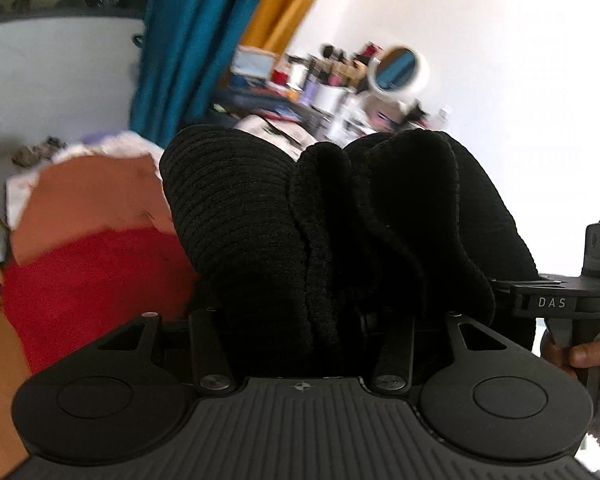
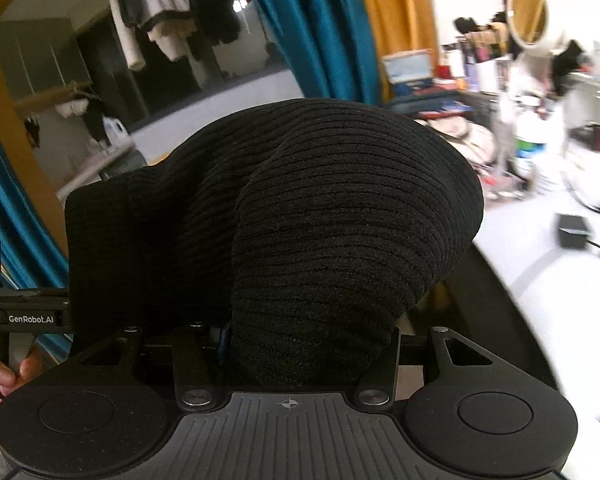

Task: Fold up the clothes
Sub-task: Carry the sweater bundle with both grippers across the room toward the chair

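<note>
A black ribbed knit garment [image 1: 260, 216] is bunched up and fills the middle of both wrist views [image 2: 340, 208]. In the left wrist view it rises out of my left gripper [image 1: 316, 320] and drapes over the fingers, hiding the tips. My right gripper [image 2: 304, 344] is buried in the same garment, its fingertips covered too. Both grippers appear shut on the cloth and hold it off any surface. The right gripper's body [image 1: 556, 302] shows at the right edge, with a hand [image 1: 588, 354] on its handle. The left gripper's body [image 2: 24, 314] shows at the left edge.
A red cloth [image 1: 100, 280] and a rust-brown cloth [image 1: 92, 196] lie below left. Teal curtains [image 1: 188, 40] and orange curtains [image 2: 396, 12] hang behind. A cluttered dresser with a round mirror [image 1: 396, 68] stands at the back. Clothes [image 2: 156, 4] hang top left; a black box [image 2: 574, 230] sits right.
</note>
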Action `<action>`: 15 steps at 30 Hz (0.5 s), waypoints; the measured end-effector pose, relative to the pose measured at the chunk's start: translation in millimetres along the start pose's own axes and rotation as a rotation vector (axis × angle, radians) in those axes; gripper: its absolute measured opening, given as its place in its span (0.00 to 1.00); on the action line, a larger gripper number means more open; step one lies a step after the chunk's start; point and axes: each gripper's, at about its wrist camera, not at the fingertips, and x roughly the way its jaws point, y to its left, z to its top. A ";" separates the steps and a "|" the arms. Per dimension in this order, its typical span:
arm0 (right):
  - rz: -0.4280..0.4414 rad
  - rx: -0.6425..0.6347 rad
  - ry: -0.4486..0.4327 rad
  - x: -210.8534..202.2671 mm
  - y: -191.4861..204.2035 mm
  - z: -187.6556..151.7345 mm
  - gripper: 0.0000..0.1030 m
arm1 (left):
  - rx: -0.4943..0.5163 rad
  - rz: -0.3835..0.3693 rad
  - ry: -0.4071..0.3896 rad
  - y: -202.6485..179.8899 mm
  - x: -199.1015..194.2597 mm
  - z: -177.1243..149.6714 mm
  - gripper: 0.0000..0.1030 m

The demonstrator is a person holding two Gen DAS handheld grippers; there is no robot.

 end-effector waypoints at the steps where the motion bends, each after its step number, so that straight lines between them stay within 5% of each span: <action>1: 0.017 0.009 -0.004 16.7 3.3 9.2 0.43 | 0.000 0.021 -0.008 12.0 -0.4 7.0 0.46; 8: 0.137 -0.068 0.037 145.7 47.1 81.9 0.43 | -0.094 0.130 -0.064 113.5 -11.6 39.2 0.46; 15: 0.130 -0.118 0.077 254.8 130.8 111.2 0.43 | -0.140 0.107 -0.075 239.6 -26.2 48.4 0.46</action>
